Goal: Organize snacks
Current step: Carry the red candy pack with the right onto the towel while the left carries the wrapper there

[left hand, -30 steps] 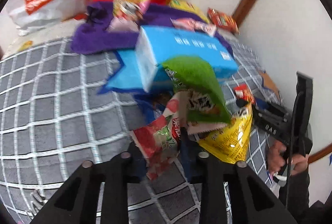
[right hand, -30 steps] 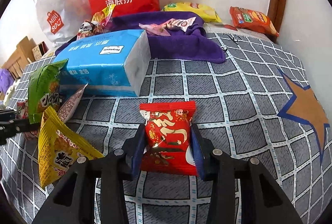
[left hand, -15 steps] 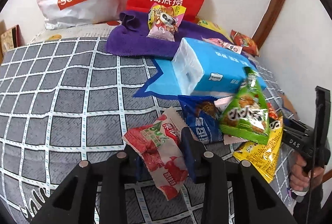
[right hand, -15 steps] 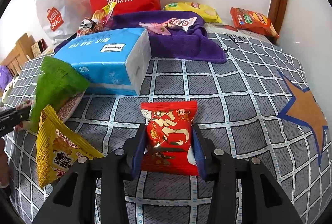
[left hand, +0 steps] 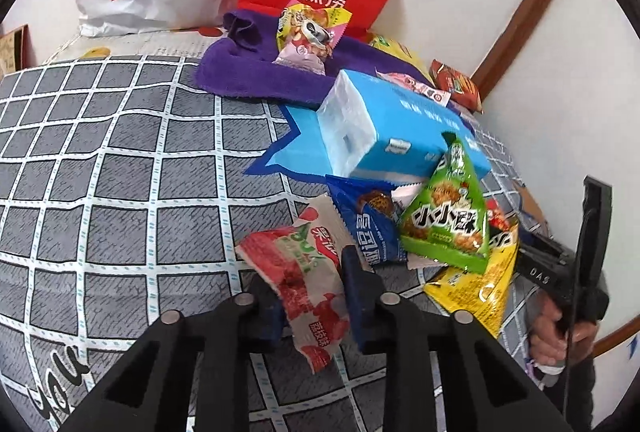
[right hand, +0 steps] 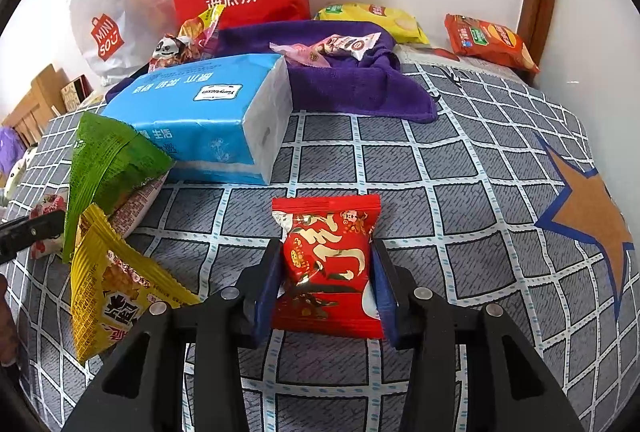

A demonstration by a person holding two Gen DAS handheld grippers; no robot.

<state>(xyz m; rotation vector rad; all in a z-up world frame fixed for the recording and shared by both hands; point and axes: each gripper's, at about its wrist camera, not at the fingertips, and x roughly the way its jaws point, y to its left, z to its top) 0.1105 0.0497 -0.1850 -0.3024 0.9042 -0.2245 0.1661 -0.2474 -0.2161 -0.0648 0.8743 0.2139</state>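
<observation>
We pinch a lychee packet (left hand: pixel 308 272) in our left gripper (left hand: pixel 312 296) and a red packet (right hand: pixel 326 260) in the right gripper (right hand: pixel 326 288), both lengthwise between jaws, pile (left hand: pixel 440 224) just right of the left one.

A red-and-white snack packet (left hand: pixel 304 272) lies crumpled beside a blue packet (left hand: pixel 370 228), green pouch (left hand: pixel 448 216) and yellow pouch (left hand: pixel 476 288); a red packet (right hand: pixel 326 264) lies flat apart.

Blue snack pack (left hand: pixel 370 228) partly under green pack (left hand: pixel 448 220); yellow pack's (left hand: pixel 476 288) top hidden.
</observation>
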